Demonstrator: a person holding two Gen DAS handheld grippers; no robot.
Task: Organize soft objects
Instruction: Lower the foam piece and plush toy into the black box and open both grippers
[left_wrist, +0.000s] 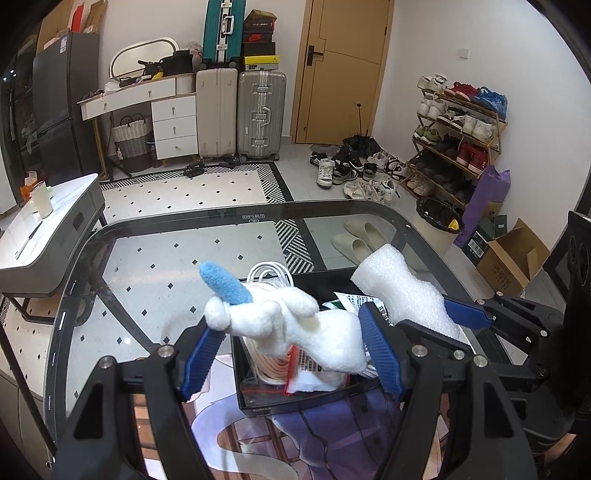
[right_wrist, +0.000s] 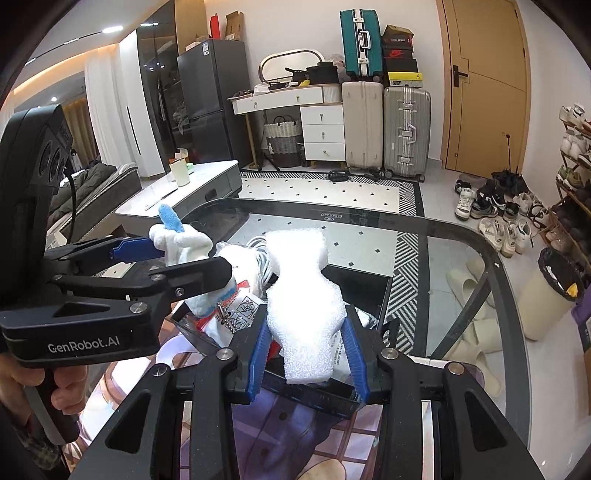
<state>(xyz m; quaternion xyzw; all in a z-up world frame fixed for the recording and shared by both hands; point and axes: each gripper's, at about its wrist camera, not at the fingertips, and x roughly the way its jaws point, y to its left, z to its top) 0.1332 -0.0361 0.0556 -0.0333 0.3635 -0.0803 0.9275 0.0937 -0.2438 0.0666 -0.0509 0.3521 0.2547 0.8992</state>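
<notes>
Plush fabric, white and fuzzy, makes up the soft toy (left_wrist: 295, 328) pinched in the left gripper (left_wrist: 291, 354); a sky-blue horn-like tip (left_wrist: 225, 286) sticks up from its lumpy head, and the blue ribbed pads (left_wrist: 380, 350) press into its flanks. In the right wrist view the same toy (right_wrist: 184, 243) sits high above the black box, clamped between the left tool's fingers.

The right gripper (right_wrist: 306, 354) squeezes a white foam piece (right_wrist: 303, 295), its surface finely pebbled, its outline wavy and narrowed at the waist where the blue pads (right_wrist: 354, 354) bite in. From the left wrist camera the foam (left_wrist: 402, 288) rises beside the toy, the two close but apart.

Both objects hang over an open black box (left_wrist: 266, 402) on the glass table (left_wrist: 155, 258). Inside the box lie a coiled white cable (left_wrist: 269, 273), a cream coil in a clear zip bag with a red seal (left_wrist: 290, 373), and printed packets (right_wrist: 240, 310).
</notes>
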